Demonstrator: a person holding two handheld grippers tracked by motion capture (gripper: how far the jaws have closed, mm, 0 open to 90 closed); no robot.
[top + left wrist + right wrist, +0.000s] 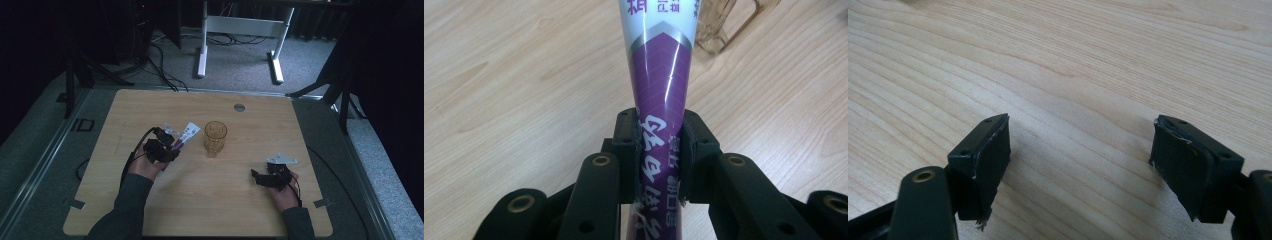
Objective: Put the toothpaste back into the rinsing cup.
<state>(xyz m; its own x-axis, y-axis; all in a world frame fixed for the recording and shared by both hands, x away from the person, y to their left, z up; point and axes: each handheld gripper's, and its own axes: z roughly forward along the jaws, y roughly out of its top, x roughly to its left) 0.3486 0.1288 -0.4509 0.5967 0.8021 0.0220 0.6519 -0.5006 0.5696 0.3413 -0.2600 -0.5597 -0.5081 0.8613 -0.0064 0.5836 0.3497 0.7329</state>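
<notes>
The left tool [659,160] grips the purple tube [663,100], its tip toward the glass [215,137] at two o'clock, so a careless push may topple it, while the right tool [1080,165] stands open.

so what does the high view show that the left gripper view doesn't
High view alone: the right hand-held gripper, jaws open and empty, the whole glass mug standing upright, and the grey floor past the table. Left gripper view alone: the purple lettering on the tube and the pads pressing its sides. Both: the left hand-held gripper shut on the tube, the mug and the wooden table.
</notes>
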